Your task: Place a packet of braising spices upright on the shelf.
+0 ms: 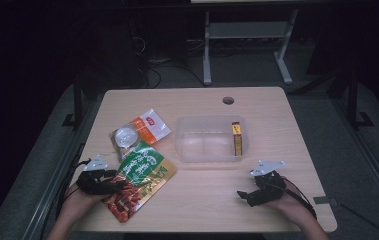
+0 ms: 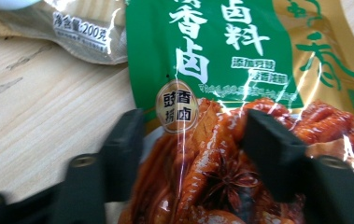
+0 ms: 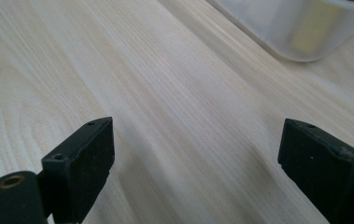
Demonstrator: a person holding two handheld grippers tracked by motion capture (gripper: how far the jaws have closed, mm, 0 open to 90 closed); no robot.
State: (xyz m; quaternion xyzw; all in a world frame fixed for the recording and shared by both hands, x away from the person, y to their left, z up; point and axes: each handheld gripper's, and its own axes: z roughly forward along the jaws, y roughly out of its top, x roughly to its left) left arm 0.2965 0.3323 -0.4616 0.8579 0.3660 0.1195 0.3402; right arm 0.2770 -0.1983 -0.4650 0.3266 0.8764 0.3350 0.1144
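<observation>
A green and gold food pouch (image 1: 142,180) printed with braised meat lies flat at the table's front left. My left gripper (image 1: 119,184) comes at it from the left. In the left gripper view its jaws stand partly apart over the pouch (image 2: 221,60): the left one at the pouch's edge, the right one on its printed face, with the lower end between them and no firm pinch showing. My right gripper (image 1: 242,195) rests at the front right, open. Its jaws (image 3: 195,154) are wide apart over bare wood with nothing between them.
A clear plastic bin (image 1: 212,120) stands mid-table with a yellow and red box (image 1: 236,139) at its right end; its corner (image 3: 296,28) shows ahead of my right gripper. An orange and white packet (image 1: 147,127) and a tan packet (image 2: 79,32) lie just behind the pouch.
</observation>
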